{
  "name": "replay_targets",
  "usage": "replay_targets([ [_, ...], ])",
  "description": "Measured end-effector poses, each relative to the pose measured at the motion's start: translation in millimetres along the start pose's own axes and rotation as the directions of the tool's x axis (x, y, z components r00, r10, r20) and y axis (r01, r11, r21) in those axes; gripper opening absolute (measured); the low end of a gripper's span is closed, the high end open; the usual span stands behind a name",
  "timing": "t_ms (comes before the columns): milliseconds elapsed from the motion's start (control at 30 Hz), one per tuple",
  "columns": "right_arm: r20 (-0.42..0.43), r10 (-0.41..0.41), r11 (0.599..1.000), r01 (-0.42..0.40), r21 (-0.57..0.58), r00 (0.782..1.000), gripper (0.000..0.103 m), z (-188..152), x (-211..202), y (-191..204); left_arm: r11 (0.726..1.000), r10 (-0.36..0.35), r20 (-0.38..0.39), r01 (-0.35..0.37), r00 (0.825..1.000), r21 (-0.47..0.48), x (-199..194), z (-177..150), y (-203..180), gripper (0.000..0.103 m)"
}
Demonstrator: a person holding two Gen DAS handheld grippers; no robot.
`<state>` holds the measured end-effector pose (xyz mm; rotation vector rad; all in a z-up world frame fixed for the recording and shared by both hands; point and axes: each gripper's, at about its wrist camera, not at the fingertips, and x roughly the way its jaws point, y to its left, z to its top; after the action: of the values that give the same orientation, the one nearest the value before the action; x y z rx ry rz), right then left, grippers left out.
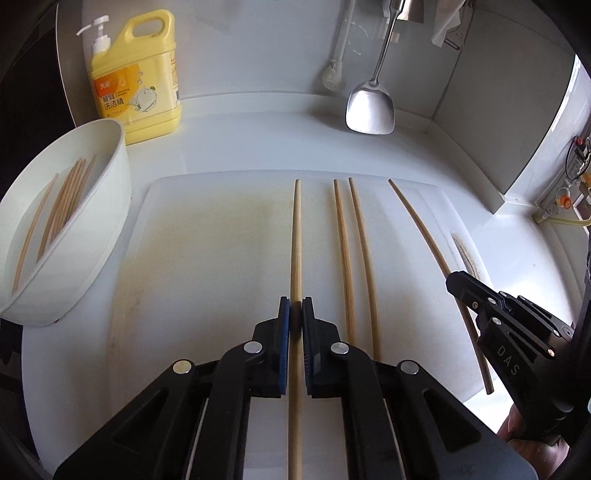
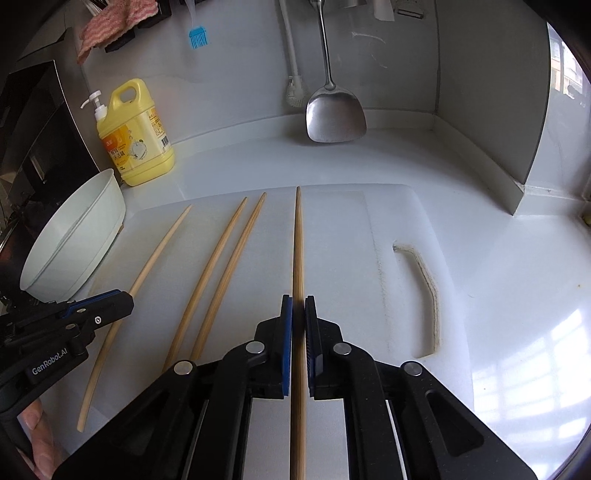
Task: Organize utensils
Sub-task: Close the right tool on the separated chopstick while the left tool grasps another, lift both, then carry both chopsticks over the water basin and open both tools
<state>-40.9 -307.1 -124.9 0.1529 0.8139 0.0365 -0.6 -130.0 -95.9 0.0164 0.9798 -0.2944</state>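
Note:
Several wooden chopsticks lie lengthwise on a white cutting board [image 1: 207, 258]. My left gripper [image 1: 296, 306] is shut on the leftmost chopstick [image 1: 296, 236], which runs between its blue pads. My right gripper [image 2: 298, 304] is shut on the rightmost chopstick [image 2: 298, 240]. Two more chopsticks [image 1: 351, 251] lie side by side between them; they also show in the right wrist view [image 2: 225, 266]. The right gripper shows in the left wrist view [image 1: 480, 295], and the left gripper shows in the right wrist view [image 2: 110, 301]. A white bowl [image 1: 92, 236] at the left holds several chopsticks.
A yellow detergent bottle [image 1: 136, 77] stands behind the bowl. A steel spatula [image 1: 369, 107] and a white brush [image 1: 332, 74] hang at the back wall. A blue brush [image 2: 198, 37] and a pink cloth [image 2: 110, 26] hang higher up. A side wall [image 2: 491, 122] stands at the right.

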Motion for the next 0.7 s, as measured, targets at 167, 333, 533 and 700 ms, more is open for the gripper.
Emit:
replay_targets([
  [167,0.011,0.024,0.999,-0.024,-0.033,1.000,0.007,12,-31,7,0.999,0.031,0.017,-0.031,0.999,-0.029,-43,5,16,0.007],
  [333,0.013,0.085,0.993,-0.083,-0.086,0.996,0.007,28,-53,33,0.993,0.080,0.043,-0.076,0.996,-0.094,-82,9,49,0.007],
  [533,0.018,0.175,0.970,-0.170,-0.175,0.984,0.007,55,-59,99,0.973,0.163,0.083,-0.147,0.983,-0.180,-119,18,115,0.007],
  [700,0.039,0.245,0.948,-0.231,-0.219,0.969,0.007,75,-47,175,0.957,0.224,0.123,-0.194,0.967,-0.217,-138,30,189,0.007],
])
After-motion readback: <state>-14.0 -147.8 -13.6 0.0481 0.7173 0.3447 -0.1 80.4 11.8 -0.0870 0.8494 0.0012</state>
